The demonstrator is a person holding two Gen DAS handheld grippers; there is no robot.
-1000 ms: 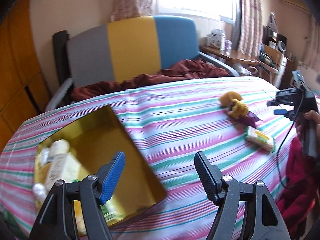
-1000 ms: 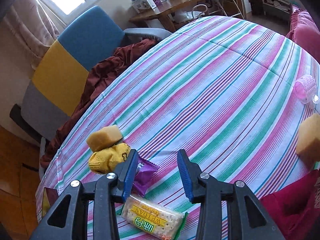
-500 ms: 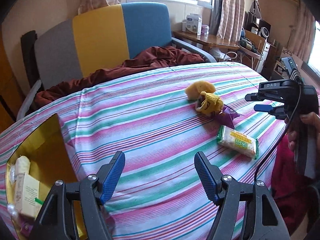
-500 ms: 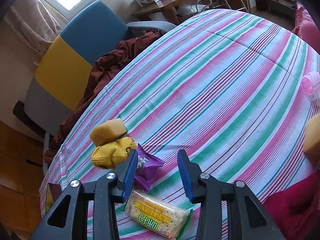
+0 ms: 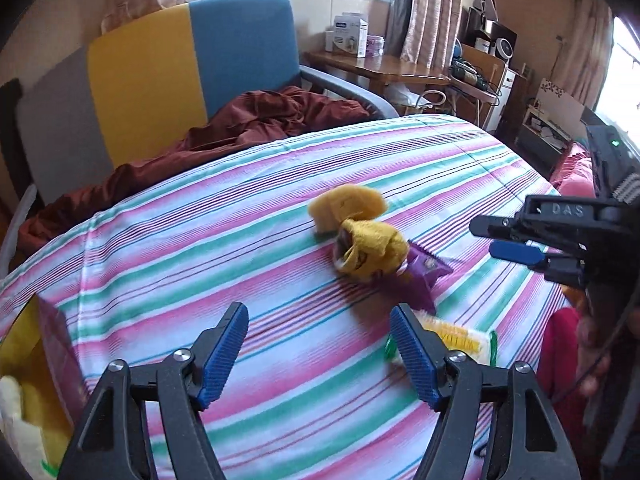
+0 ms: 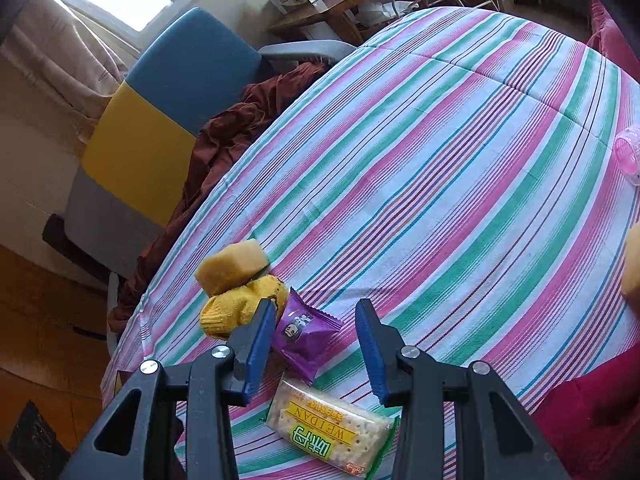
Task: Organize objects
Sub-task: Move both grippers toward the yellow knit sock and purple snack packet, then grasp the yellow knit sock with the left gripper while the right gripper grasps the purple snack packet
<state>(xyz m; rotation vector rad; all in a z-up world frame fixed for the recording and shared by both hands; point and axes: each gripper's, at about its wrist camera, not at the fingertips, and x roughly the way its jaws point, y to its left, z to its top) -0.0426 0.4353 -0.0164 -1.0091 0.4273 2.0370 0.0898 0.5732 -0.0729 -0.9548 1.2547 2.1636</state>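
Looking across the striped bedspread (image 6: 460, 152), we see a gold box (image 5: 24, 344) at its left edge, then a close cluster nearer us: a cracker pack (image 6: 332, 432), a yellow sponge (image 6: 232, 266) touching a yellow sock (image 6: 236, 304), and a purple snack packet (image 6: 306, 334) just beside the sock. Our left hand-held gripper (image 5: 320, 354) hovers above the bedspread with jaws that have just been opening and nothing between them, the cracker pack just beyond its right finger. Our right hand-held gripper (image 6: 316, 350) hangs over the purple packet, jaws apart and gripping nothing.
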